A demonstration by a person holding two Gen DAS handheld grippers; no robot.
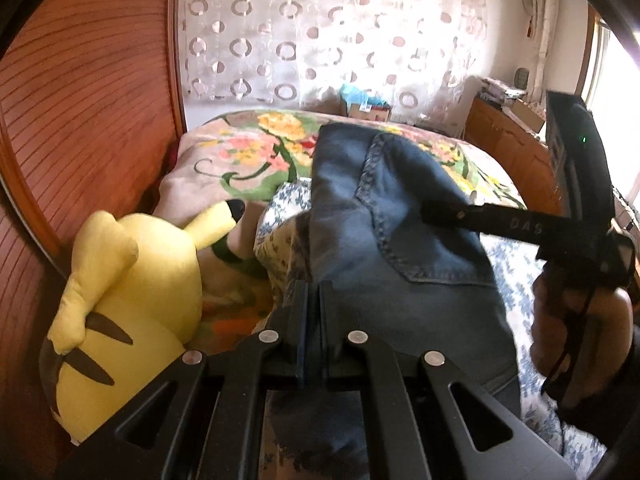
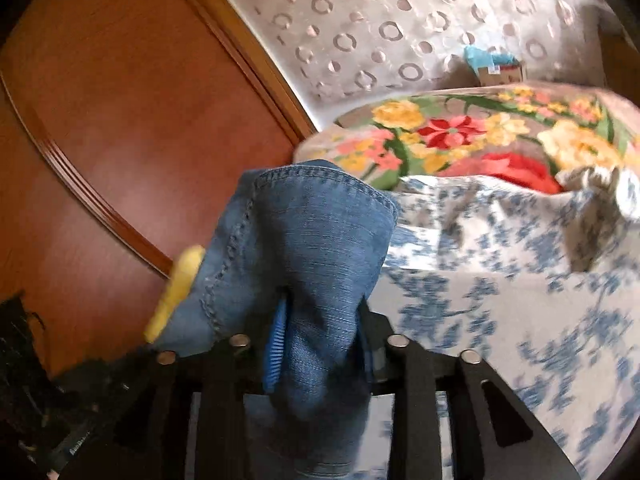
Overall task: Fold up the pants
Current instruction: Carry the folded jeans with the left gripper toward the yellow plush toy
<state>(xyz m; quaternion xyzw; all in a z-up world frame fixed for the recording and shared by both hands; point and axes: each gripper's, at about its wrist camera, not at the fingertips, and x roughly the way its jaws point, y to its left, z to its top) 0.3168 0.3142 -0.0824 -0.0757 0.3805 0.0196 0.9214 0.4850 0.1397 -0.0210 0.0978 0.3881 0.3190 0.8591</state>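
From the left wrist view, the left tool [image 1: 314, 300] has its fingers nearly together, pinching an edge of the jeans [image 1: 400, 240], which hang lifted above the bed [image 1: 508, 264]. A stitched pocket seam runs across the denim. The right tool [image 1: 444, 206] reaches in from the right and grips the jeans higher up; the person's hand [image 1: 580, 320] holds its handle. A yellow plush toy [image 1: 124, 292] lies to the left against the wooden headboard [image 1: 80, 100]. A floral blanket [image 1: 248, 148] covers the far part of the bed before a patterned curtain [image 1: 320, 28].

From the right wrist view, the right tool [image 2: 320, 344] is clamped on a bunch of jeans [image 2: 312, 248], the denim draped over its fingers. The blue-flowered sheet [image 2: 500, 280] lies to the right.
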